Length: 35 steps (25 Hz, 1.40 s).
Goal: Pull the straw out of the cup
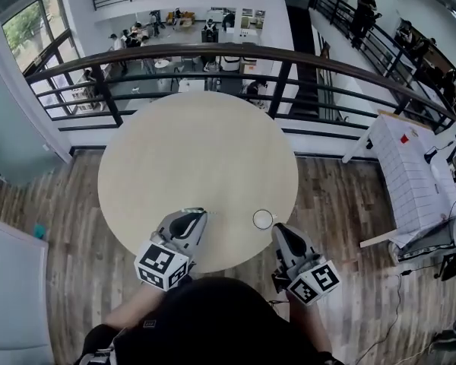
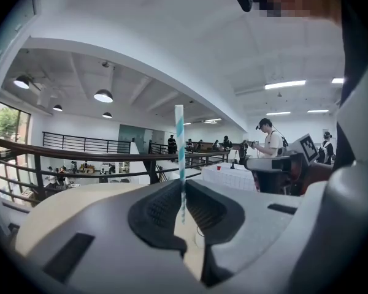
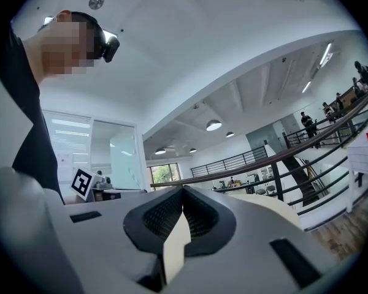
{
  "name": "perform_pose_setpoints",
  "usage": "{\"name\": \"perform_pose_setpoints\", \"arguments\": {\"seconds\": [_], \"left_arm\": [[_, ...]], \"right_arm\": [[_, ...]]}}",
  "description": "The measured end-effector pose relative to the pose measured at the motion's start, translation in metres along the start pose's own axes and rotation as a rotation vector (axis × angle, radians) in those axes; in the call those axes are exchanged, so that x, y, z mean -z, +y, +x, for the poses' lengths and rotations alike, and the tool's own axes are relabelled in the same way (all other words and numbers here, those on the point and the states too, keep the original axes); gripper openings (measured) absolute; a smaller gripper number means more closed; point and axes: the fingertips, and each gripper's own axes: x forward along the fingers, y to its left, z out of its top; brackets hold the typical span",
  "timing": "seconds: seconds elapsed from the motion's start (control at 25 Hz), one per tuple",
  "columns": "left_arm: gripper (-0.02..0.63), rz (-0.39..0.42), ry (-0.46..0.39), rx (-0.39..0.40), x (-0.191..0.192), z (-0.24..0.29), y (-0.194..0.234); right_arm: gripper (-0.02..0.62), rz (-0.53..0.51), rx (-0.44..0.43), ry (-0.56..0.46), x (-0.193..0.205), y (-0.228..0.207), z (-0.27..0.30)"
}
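A white straw with teal stripes (image 2: 180,146) stands upright between the jaws of my left gripper (image 2: 182,185), which is shut on its lower part. In the head view the left gripper (image 1: 194,214) hovers over the near edge of the round beige table (image 1: 190,150). The small white cup (image 1: 264,219) stands on the table just right of it, apart from the straw. My right gripper (image 1: 280,231) is close behind the cup at the table's edge. In the right gripper view, the right gripper (image 3: 183,192) has its tips together and nothing between them.
A dark curved railing (image 1: 213,55) runs behind the table, with a lower floor and several people beyond it. A white rectangular table (image 1: 410,166) stands to the right on the wooden floor (image 1: 53,226). My own body fills the bottom of the head view.
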Motion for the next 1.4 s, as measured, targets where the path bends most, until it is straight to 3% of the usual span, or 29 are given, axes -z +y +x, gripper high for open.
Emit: {"name": "perform_pose_setpoints", "arguments": {"seconds": [0.28, 0.52, 0.92, 1.4], "left_arm": [[0.029, -0.02, -0.022, -0.068, -0.007, -0.044, 0.042], [0.029, -0.04, -0.038, -0.079, -0.004, -0.054, 0.054], [0.029, -0.021, -0.054, -0.073, -0.011, -0.056, 0.053], [0.029, -0.022, -0.049, -0.059, -0.007, -0.06, 0.042]], "right_arm": [[0.018, -0.032, 0.023, 0.004, -0.008, 0.022, 0.011], [0.018, -0.039, -0.01, -0.012, -0.016, 0.042, 0.021], [0.018, -0.064, -0.034, 0.0, -0.01, 0.056, 0.022], [0.018, -0.062, -0.001, 0.029, -0.001, 0.056, 0.011]]}}
